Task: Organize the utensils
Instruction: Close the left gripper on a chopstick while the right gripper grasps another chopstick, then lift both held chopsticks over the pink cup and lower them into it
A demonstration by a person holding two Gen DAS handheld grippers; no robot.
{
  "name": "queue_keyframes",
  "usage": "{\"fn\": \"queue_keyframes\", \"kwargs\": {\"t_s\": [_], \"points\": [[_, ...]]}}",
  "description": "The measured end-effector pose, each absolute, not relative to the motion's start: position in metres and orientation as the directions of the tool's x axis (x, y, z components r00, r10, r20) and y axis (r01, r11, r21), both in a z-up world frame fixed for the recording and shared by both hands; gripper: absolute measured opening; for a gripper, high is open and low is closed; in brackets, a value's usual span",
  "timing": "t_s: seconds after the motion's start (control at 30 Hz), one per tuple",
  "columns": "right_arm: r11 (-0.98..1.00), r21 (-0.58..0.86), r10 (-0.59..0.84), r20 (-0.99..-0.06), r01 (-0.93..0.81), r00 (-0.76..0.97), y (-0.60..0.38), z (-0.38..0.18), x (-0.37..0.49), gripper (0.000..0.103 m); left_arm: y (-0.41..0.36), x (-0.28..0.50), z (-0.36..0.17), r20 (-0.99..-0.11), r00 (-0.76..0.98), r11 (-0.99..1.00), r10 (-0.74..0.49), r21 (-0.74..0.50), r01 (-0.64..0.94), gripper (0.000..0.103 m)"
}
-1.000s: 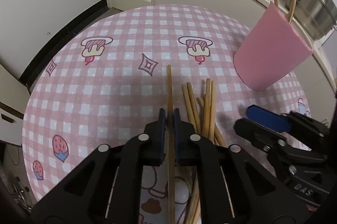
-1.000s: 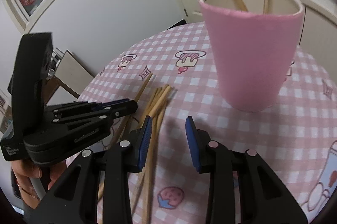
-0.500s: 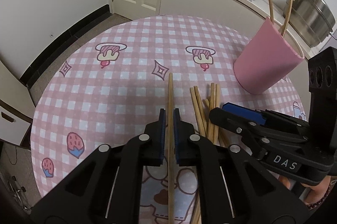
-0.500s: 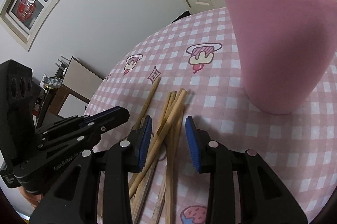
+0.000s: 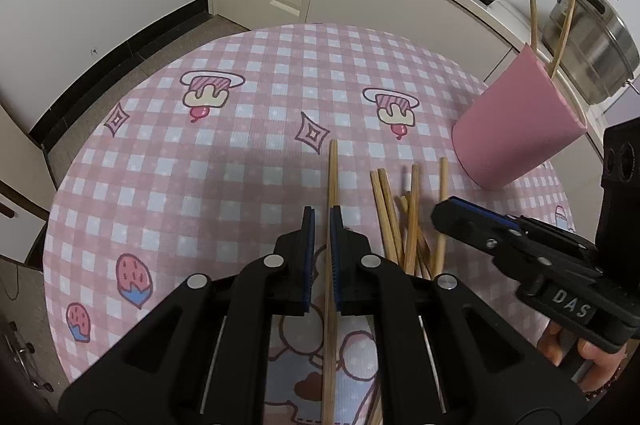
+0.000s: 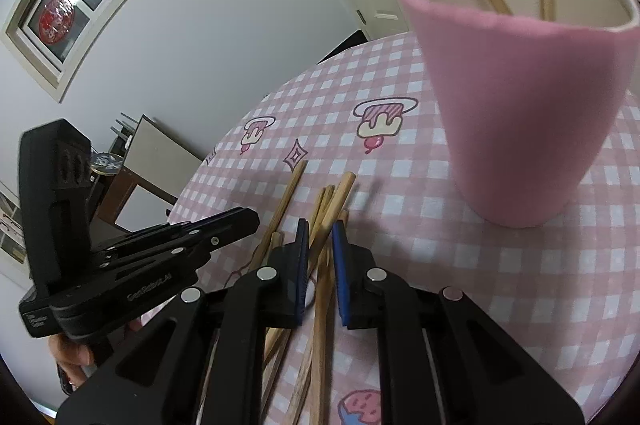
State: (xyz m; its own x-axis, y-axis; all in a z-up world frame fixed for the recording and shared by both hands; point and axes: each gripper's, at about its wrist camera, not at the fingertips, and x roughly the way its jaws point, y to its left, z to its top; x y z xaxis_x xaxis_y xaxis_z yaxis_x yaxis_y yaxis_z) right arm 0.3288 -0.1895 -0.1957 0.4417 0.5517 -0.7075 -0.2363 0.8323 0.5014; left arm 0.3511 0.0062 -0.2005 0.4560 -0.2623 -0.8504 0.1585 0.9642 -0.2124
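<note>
Left wrist view: left tongs (image 5: 321, 215) pinching one chopstick (image 5: 332, 169) mid-length, flat on tabletop (image 5: 208, 161); right tongs (image 6: 320, 231) nearly closed round pile chopstick (image 6: 334, 203), grip uncertain; cup (image 6: 520, 105) nearby; sticks light, stiff, prob. slippery; grip mid-shaft.

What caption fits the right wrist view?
Right hand-held gripper closes around a chopstick in the loose pile beside the pink cup.
</note>
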Motion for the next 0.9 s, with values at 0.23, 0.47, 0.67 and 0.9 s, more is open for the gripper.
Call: {"fn": "queue_keyframes", "kwargs": {"t_s": [0.23, 0.47, 0.67, 0.9], "points": [[0.826, 0.513, 0.559, -0.698, -0.232, 0.448, -0.194, -0.195, 0.328, 0.01, 0.0, 0.357, -0.206, -0.863, 0.44, 0.967, -0.249, -0.198, 0.159, 0.008], [0.819, 0.522, 0.569, -0.691, -0.238, 0.445, -0.197, -0.195, 0.33, 0.01, -0.01, 0.366, -0.211, -0.868, 0.442, 0.972, -0.229, -0.176, 0.159, 0.02], [0.818, 0.524, 0.571, -0.686, -0.238, 0.45, -0.203, -0.195, 0.33, 0.01, -0.018, 0.372, -0.212, -0.863, 0.473, 0.981, -0.179, -0.121, 0.15, 0.061], [0.817, 0.525, 0.573, -0.685, -0.239, 0.451, -0.202, -0.196, 0.328, 0.01, -0.03, 0.374, -0.216, -0.868, 0.487, 0.986, -0.101, -0.022, 0.165, 0.014]]}}
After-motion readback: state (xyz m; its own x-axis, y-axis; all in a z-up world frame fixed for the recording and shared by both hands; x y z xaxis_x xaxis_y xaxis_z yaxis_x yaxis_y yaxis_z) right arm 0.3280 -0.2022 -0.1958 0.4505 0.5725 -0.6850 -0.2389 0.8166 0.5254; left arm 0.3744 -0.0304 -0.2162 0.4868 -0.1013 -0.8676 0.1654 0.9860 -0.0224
